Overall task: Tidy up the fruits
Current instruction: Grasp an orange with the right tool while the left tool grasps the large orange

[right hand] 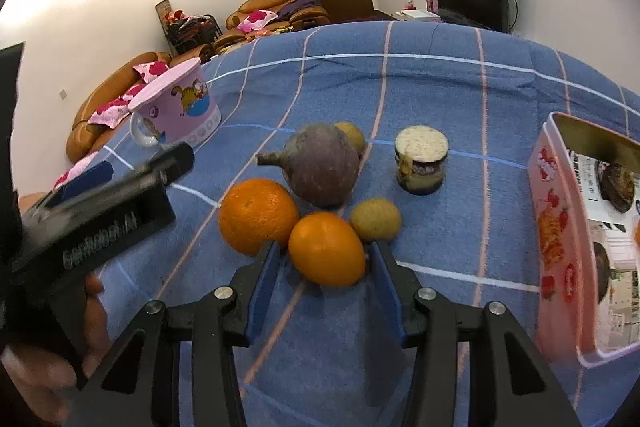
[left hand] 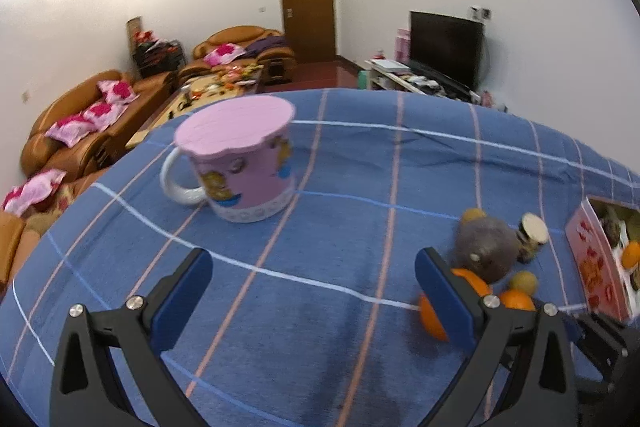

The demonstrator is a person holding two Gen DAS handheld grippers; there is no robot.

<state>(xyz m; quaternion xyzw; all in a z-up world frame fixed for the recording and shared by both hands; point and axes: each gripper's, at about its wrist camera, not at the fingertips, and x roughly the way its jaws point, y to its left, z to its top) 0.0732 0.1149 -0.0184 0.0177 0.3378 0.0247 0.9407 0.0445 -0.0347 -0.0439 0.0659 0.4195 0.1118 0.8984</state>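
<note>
Two oranges lie on the blue checked cloth: a large one (right hand: 258,215) and a smaller one (right hand: 326,249). My right gripper (right hand: 326,251) reaches down around the smaller orange, one pad on each side. The right pad meets its side and a thin gap shows at the left pad. The orange rests on the cloth. Behind it are a purple round fruit with a stalk (right hand: 324,169) and two brownish-green fruits (right hand: 376,225) (right hand: 352,135). My left gripper (left hand: 314,259) hovers wide open over bare cloth, left of the fruit pile (left hand: 486,251).
A pink open box (right hand: 560,227) at the right edge holds some fruit and printed paper. A small jar (right hand: 420,165) stands beside the pile. A covered pink mug (left hand: 240,163) sits at the far left of the cloth. A hand holds the left gripper (right hand: 136,167).
</note>
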